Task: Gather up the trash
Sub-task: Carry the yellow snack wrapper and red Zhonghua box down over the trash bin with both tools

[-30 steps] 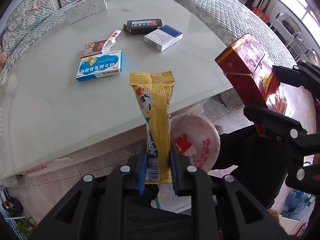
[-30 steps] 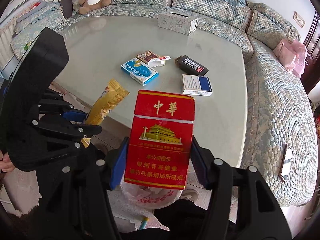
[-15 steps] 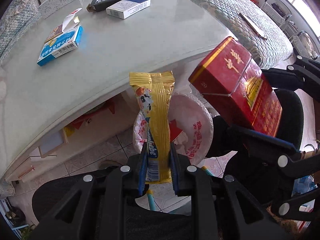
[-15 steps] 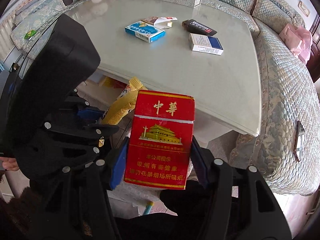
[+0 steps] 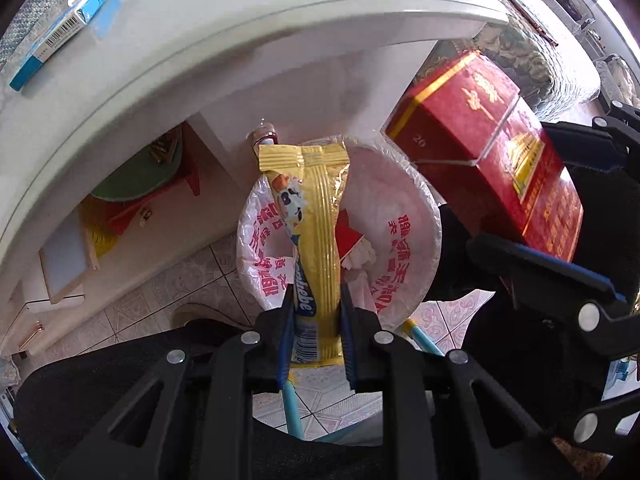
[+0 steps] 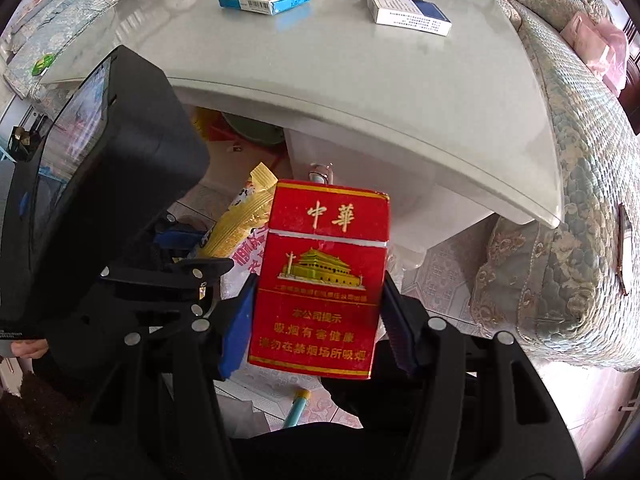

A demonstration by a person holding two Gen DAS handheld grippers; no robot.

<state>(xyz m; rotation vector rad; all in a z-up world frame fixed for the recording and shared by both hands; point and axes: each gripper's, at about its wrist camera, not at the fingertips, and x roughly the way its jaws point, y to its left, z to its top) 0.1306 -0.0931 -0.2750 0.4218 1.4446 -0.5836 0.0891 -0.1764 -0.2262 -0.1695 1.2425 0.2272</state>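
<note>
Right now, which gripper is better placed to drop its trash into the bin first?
Left. The yellow wrapper hangs over the bag-lined bin, while the red cigarette pack sits off its right rim.

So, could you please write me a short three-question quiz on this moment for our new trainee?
1. True or false: the left gripper holds a yellow wrapper.
2. What does the right gripper hold? A) blue box B) red cigarette pack C) black box
3. What lies below both grippers, beside the table?

Key: 1. True. 2. B, the red cigarette pack. 3. A bin lined with a white bag.
</note>
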